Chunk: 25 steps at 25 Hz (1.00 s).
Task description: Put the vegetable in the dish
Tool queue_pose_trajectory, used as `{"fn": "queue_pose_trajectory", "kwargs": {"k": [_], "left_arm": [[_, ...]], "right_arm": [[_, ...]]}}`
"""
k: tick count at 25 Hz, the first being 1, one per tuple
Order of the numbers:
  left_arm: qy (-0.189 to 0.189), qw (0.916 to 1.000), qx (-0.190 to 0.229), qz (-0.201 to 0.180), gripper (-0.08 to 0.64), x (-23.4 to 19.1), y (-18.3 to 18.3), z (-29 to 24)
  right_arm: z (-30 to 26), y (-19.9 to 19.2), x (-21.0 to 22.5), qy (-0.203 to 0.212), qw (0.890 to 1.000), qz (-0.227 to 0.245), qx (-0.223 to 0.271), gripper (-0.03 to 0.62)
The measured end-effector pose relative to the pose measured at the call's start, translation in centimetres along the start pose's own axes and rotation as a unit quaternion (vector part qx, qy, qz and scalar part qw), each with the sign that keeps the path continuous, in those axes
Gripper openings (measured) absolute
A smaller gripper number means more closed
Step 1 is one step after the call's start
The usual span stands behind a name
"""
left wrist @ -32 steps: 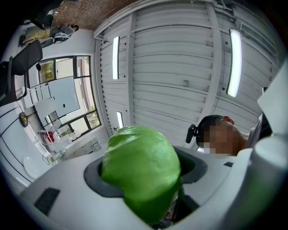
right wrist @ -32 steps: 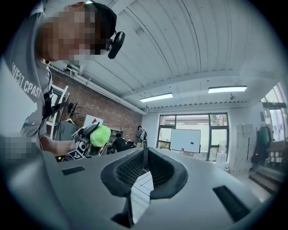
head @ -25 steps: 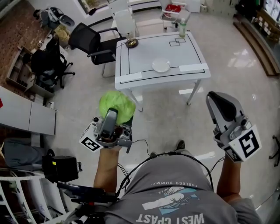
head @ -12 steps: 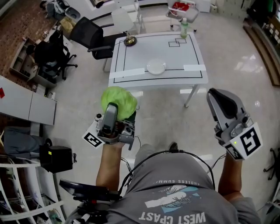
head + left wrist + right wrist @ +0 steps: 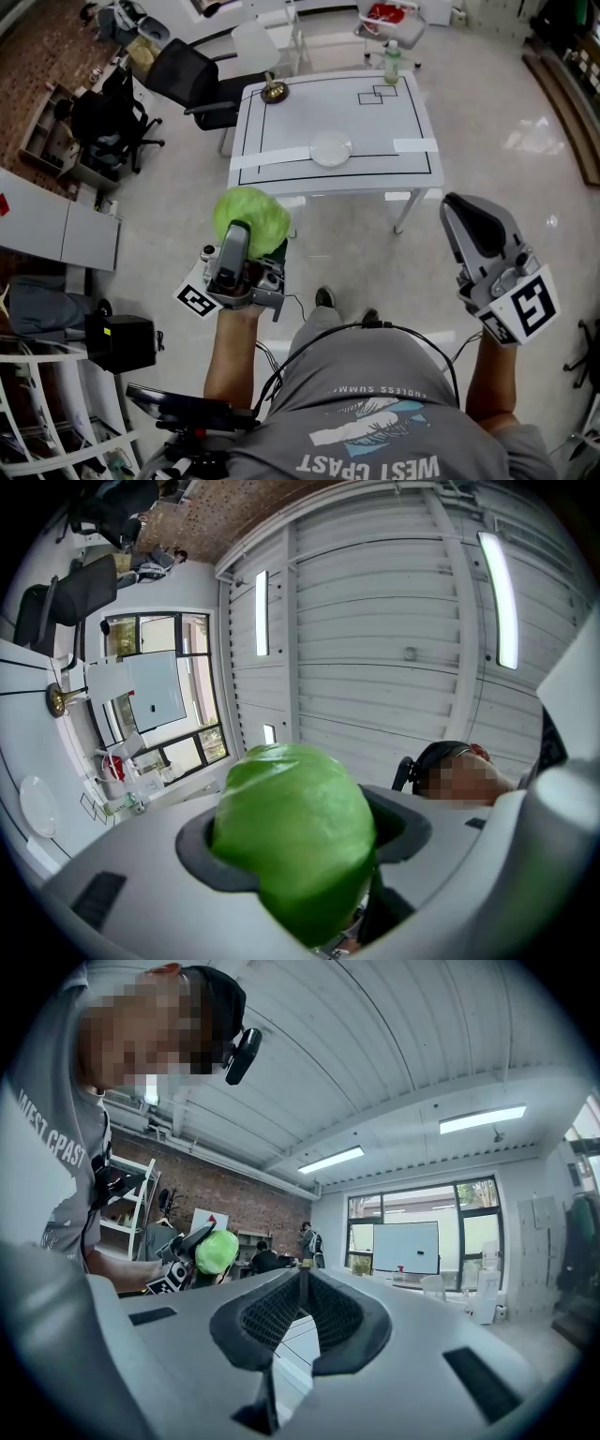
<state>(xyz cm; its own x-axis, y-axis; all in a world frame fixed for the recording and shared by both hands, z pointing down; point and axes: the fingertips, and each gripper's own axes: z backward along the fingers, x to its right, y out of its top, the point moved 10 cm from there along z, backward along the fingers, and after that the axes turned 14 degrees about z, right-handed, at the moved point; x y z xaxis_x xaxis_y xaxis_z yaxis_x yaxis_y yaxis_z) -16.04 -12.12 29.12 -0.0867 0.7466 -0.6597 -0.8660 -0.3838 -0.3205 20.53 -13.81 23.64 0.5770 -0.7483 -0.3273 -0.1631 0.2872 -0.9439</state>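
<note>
Shoe (image 5: 324, 298) just stepped toward white table (image 5: 394, 122) | left gripper (image 5: 249, 242) pinches round green vegetable (image 5: 251, 214) for carrying | right gripper (image 5: 473, 228) idle, pressed together, empty | round white dish (image 5: 330, 148) waits near front edge

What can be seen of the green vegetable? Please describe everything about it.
The green vegetable is a round, bright green head, like a cabbage, with a smooth, slightly glossy surface. It looks whole. The left gripper has its fingers shut on it, holding it in the air over the floor, apart from the white dish on the table.
</note>
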Motion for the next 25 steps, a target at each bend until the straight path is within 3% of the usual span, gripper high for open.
{"fn": "queue_pose_trajectory", "kwargs": {"k": [4,9,14,18,25], "left_arm": [[0.006,1.0000,-0.006,-0.002,0.310,-1.4,1.4,0.2],[0.017,0.9995,-0.018,-0.021,0.310,-4.4,6.4,-1.5],[0.022,0.9978,-0.041,-0.047,0.310,-6.6,10.2,-1.5],[0.026,0.9975,-0.053,-0.039,0.310,-8.9,12.6,-1.7],[0.053,0.9962,-0.061,-0.032,0.308,-13.0,14.1,-2.5]], "right_arm": [[-1.7,-0.5,0.1,0.007,1.000,-0.011,0.016,0.009],[-7.3,-0.4,2.2,0.000,1.000,0.004,-0.007,0.009],[-11.1,0.0,2.0,-0.002,1.000,0.005,0.001,0.009],[-14.0,0.0,1.9,-0.011,1.000,0.009,-0.001,0.009],[-15.9,-1.6,3.6,-0.011,0.999,0.011,-0.046,0.009]]}}
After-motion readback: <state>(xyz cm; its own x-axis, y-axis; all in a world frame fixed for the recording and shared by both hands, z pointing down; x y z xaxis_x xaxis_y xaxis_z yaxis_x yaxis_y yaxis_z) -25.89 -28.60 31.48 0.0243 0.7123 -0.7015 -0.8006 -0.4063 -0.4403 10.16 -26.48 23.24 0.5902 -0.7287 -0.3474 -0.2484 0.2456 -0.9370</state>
